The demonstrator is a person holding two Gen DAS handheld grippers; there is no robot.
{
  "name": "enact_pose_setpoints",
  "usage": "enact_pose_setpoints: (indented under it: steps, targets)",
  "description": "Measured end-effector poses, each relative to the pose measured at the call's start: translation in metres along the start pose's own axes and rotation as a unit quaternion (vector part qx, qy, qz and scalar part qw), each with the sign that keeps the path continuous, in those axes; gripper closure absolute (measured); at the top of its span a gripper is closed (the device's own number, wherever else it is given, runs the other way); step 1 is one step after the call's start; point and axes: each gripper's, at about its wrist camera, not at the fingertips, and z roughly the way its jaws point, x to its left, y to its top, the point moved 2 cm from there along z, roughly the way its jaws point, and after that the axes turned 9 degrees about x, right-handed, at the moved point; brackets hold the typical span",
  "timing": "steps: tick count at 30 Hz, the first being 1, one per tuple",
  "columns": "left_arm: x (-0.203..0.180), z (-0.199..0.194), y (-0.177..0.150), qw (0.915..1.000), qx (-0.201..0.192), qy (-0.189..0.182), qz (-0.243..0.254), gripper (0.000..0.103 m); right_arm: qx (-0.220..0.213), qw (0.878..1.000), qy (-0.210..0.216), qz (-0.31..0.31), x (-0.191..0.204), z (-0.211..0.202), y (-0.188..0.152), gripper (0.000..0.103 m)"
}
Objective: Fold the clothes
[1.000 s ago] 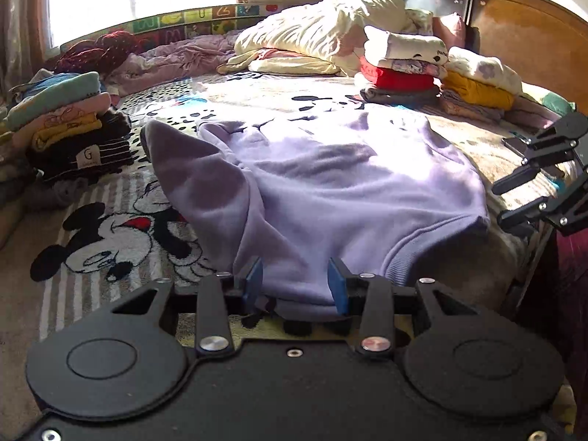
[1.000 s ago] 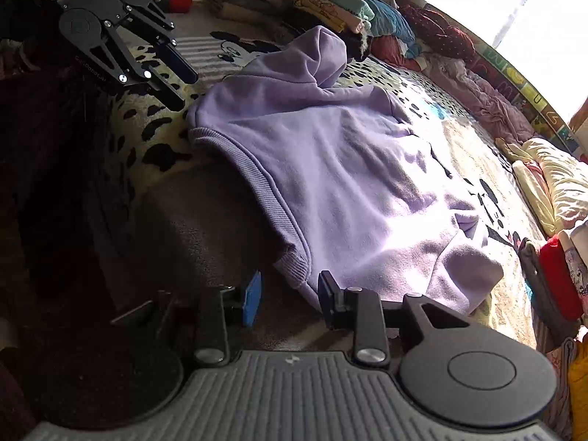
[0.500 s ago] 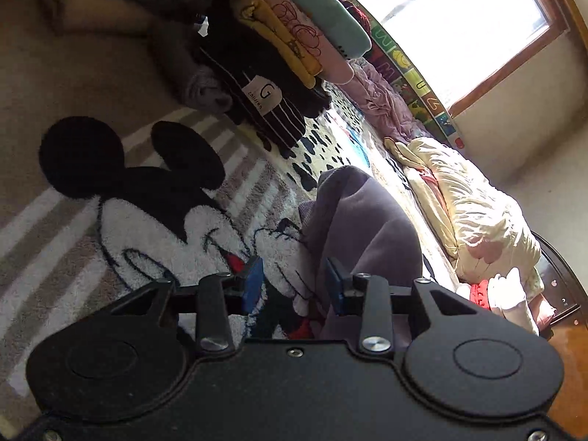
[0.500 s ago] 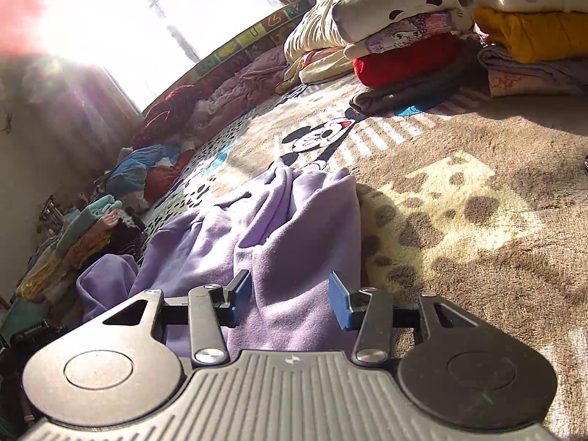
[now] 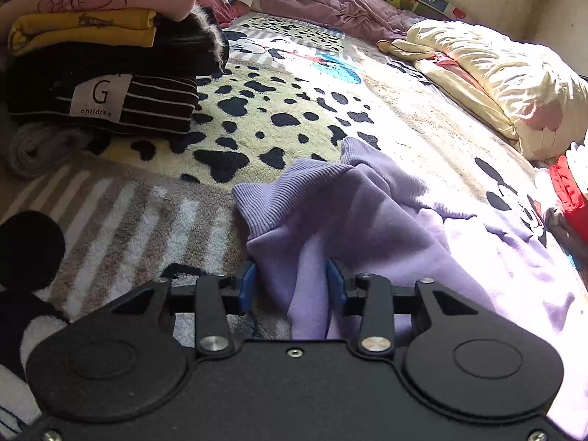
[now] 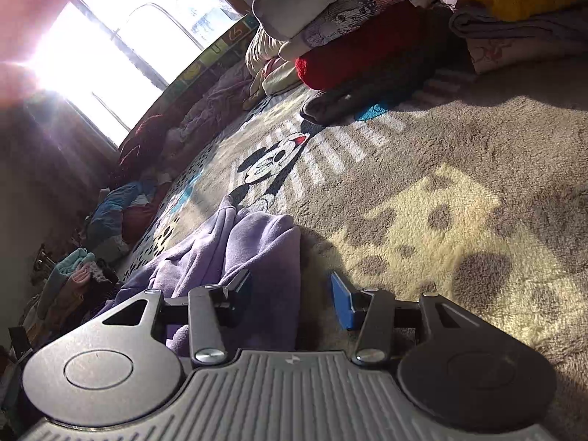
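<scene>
Purple sweatshirt [image 5: 404, 228]: both grippers now down at its sleeves, off the hem they were at a second ago.

Garment lies on the cartoon-print blanket [image 5: 257, 117], body spread flat, sleeve ends bunched; so hem is laid out and the sleeve fold-in looks like the current step. Left gripper [image 5: 291, 286]: sleeve fabric just behind the ribbed cuff [image 5: 290, 194] sits between the blue pads, jaws closing, pads not clearly pinching yet, so I read it as still unclamped. Right gripper [image 6: 290, 292]: the other sleeve [image 6: 257, 253] lies between the pads towards the left one, gap at the right pad, jaws released and wider than before. Folded stacks [image 5: 95, 55] well apart on the left.
</scene>
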Motion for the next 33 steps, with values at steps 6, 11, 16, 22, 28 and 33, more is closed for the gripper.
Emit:
enact_pose_setpoints:
  steps: [6, 11, 16, 22, 28, 33]
  targets:
    - [-0.003, -0.038, -0.004, 0.9987, -0.049, 0.014, 0.002, 0.096, -0.003, 1.0, 0.006, -0.003, 0.0, 0.005, 0.0, 0.055]
    - [0.015, -0.122, -0.011, 0.9926, -0.117, 0.029, -0.003, 0.096, -0.009, 1.0, 0.008, 0.006, 0.0, 0.003, -0.001, 0.055]
    - [0.054, -0.199, -0.027, 0.982, -0.172, 0.075, -0.016, 0.096, -0.01, 1.0, 0.009, 0.007, 0.003, -0.001, -0.004, 0.053]
    - [0.132, -0.209, -0.065, 0.9742, -0.159, 0.133, -0.089, 0.096, -0.014, 1.0, 0.011, 0.008, 0.003, -0.004, -0.007, 0.051]
    - [0.195, -0.146, -0.123, 0.9686, -0.058, 0.134, -0.201, 0.084, -0.015, 1.0, 0.01, 0.008, 0.001, -0.006, -0.009, 0.05]
    - [0.204, -0.155, -0.122, 0.9555, -0.094, 0.113, -0.256, 0.055, -0.018, 1.0, 0.009, 0.01, 0.0, -0.006, -0.009, 0.05]
